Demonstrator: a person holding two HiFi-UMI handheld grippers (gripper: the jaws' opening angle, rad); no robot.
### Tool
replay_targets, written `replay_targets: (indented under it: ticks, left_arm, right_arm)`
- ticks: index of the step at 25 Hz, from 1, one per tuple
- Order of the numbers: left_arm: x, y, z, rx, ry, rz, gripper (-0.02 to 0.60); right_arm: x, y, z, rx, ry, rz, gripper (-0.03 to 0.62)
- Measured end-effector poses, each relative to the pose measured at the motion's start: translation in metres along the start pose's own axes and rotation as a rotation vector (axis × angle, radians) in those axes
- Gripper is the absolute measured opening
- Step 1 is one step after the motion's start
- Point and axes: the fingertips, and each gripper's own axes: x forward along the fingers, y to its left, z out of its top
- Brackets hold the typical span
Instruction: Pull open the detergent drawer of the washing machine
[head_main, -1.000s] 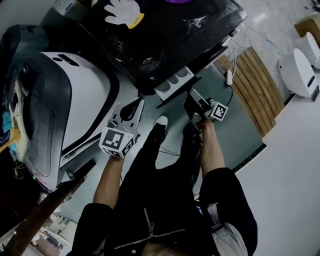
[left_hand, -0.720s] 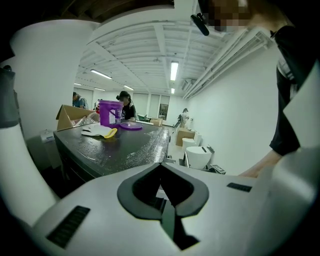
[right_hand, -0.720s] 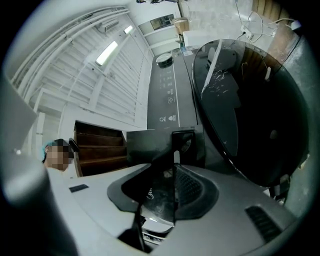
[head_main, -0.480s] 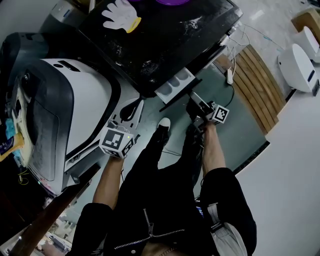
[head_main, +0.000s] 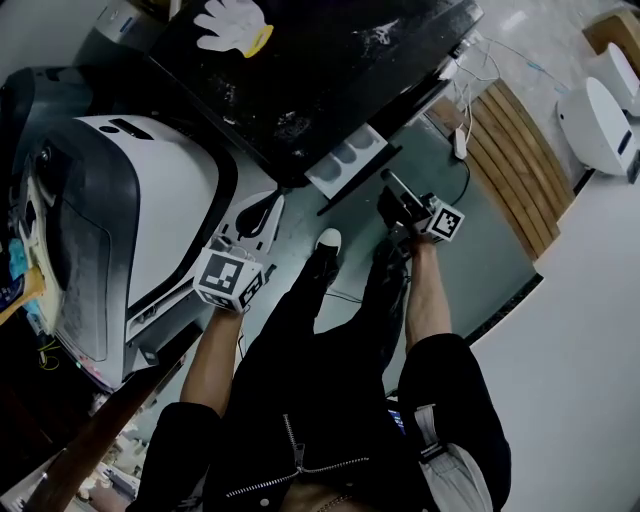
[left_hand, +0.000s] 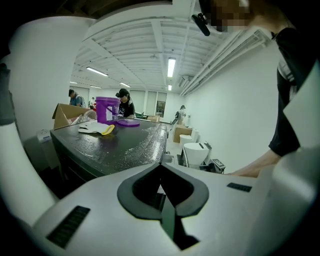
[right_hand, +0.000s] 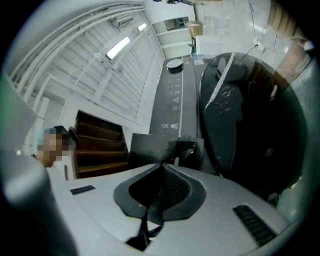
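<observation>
Having drawn together over the last second, the right gripper (head_main: 388, 182) fingers are closing on nothing, just at 4 o'clock of the already protruding detergent drawer (head_main: 347, 160), while the left gripper (left_hand: 160, 167), fingers pressed together, is waiting farther off at 7 o'clock.

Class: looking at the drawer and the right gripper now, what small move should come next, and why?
Probably ease the right gripper back and stop. The detergent drawer already stands out from the washing machine, its compartments showing, and the jaws are closing with nothing between them.
</observation>
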Motion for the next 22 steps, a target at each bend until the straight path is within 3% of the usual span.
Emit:
replay_targets:
  ticks: [1,4,8,16,22]
  left_arm:
    - [0.001,-0.002,0.001,0.001,-0.002,-0.005,0.018]
    - [0.0,-0.005,0.0,0.001,-0.003,-0.012,0.018]
    - [-0.004,-0.003,-0.001,0.0,0.001,-0.006,0.018]
    - [-0.013,0.001,-0.003,-0.004,-0.001,0.014,0.018]
    - [-0.015,-0.001,-0.003,-0.011,-0.009,0.016,0.018]
  right_arm:
    - [-0.004,-0.009,0.0,-0.014,-0.017,-0.056,0.019]
    - [-0.01,-0.03,-0.011,-0.023,-0.006,-0.17,0.182]
    - [-0.004,-0.042,-0.03,-0.004,0.044,-0.206,0.156]
    - [0.005,-0.052,-0.021,0.067,-0.07,-0.212,0.053]
    - [-0.006,-0.049,-0.025,0.074,-0.071,-0.206,0.046]
